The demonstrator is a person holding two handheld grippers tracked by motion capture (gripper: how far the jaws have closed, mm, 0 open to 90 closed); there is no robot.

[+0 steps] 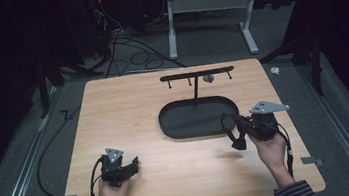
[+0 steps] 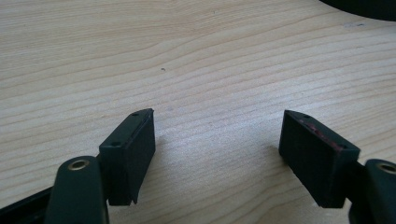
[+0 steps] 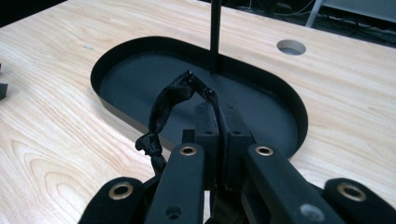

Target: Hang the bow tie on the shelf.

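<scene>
A black oval tray (image 1: pixel 185 123) lies at the table's centre right, with a thin post (image 1: pixel 195 91) rising from its far side to a crossbar with hooks (image 1: pixel 197 73). My right gripper (image 1: pixel 227 119) hovers at the tray's right end, pointing left, and is shut on a black fabric band (image 1: pixel 236 138) that droops below it. In the right gripper view the jaws (image 3: pixel 218 109) pinch the band (image 3: pixel 163 105), whose loop arches left above the tray (image 3: pixel 135 84), near the post (image 3: pixel 215 32). My left gripper (image 1: pixel 133 164) rests low at the table's front left. It is open, with bare wood between its fingers (image 2: pixel 217 135).
The wooden table (image 1: pixel 129 113) has a round hole (image 3: pixel 291 46) behind the tray. Cables (image 1: pixel 126 53) and a white desk frame (image 1: pixel 172 33) lie on the floor beyond the far edge. The tray's rim (image 2: pixel 364 7) lies ahead and to the right of my left gripper.
</scene>
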